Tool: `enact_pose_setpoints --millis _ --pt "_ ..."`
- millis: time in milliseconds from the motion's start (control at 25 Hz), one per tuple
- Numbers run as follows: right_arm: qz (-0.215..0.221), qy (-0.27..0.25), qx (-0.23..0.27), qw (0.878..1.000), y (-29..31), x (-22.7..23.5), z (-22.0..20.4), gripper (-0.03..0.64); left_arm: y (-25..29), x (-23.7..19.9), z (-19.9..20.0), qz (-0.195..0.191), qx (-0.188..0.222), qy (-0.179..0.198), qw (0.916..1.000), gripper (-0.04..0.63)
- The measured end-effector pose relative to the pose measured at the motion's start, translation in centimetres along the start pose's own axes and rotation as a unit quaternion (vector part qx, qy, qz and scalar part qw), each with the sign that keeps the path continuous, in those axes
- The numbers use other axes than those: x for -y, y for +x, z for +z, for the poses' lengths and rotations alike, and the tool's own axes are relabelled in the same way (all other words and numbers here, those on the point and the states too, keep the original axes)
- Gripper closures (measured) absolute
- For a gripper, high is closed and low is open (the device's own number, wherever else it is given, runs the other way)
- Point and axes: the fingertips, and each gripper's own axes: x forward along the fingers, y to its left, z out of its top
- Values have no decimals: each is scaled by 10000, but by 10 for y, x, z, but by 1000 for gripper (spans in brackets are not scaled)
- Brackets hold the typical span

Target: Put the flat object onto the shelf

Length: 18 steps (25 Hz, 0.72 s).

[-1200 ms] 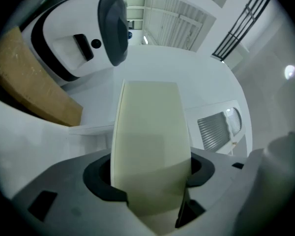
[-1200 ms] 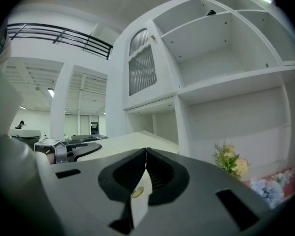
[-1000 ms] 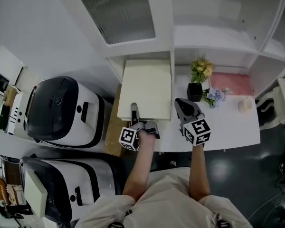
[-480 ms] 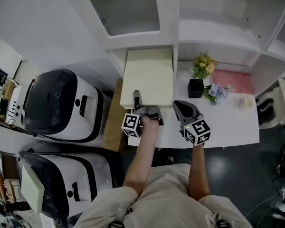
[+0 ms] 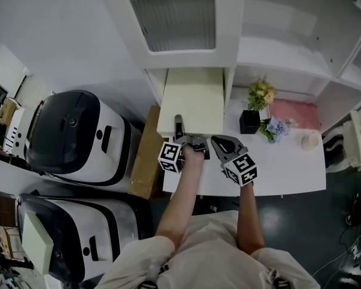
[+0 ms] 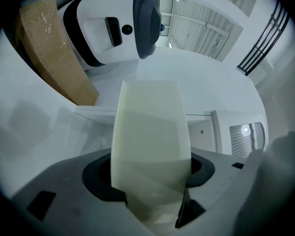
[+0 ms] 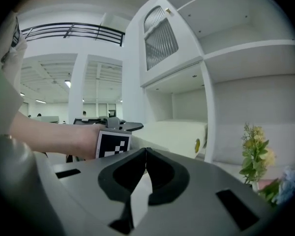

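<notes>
One tall white shelf unit (image 5: 271, 59) fills the 12 o'clock side, standing over a white table (image 5: 289, 161). A pale cream flat rectangular board (image 5: 192, 98) stretches toward 12 o'clock from the left claw (image 5: 178, 125), its far end reaching into the unit's lowest open bay. That claw is clamped on the board's near edge. At its 3 o'clock, the right claw (image 5: 219, 142) is pressed closed on nothing.

Left gripper (image 6: 151, 177) jaws clamped on either side of a cream flat board (image 6: 150, 124) running from 6 o'clock up to centre, brown cardboard (image 6: 54, 53) at 10 o'clock, white-and-black machine (image 6: 119, 28) at 12 o'clock, ribbed cabinet panel (image 6: 243, 135) at 3 o'clock.
</notes>
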Motion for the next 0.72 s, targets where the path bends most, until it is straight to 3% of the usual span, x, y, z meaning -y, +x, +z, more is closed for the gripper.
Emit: enact_pose_setpoints --millis 200,400,720 --pt "-150 -146 -11 9998 16 0 7 549 10 0 -10 -80 -857 18 9963 310" --pt "39 -279 178 9994 33 -7 21 549 14 3 -27 -267 -1721 61 9847 305" --pt "168 -581 208 9979 57 -18 34 549 14 5 -31 -412 -2304 215 9720 295"
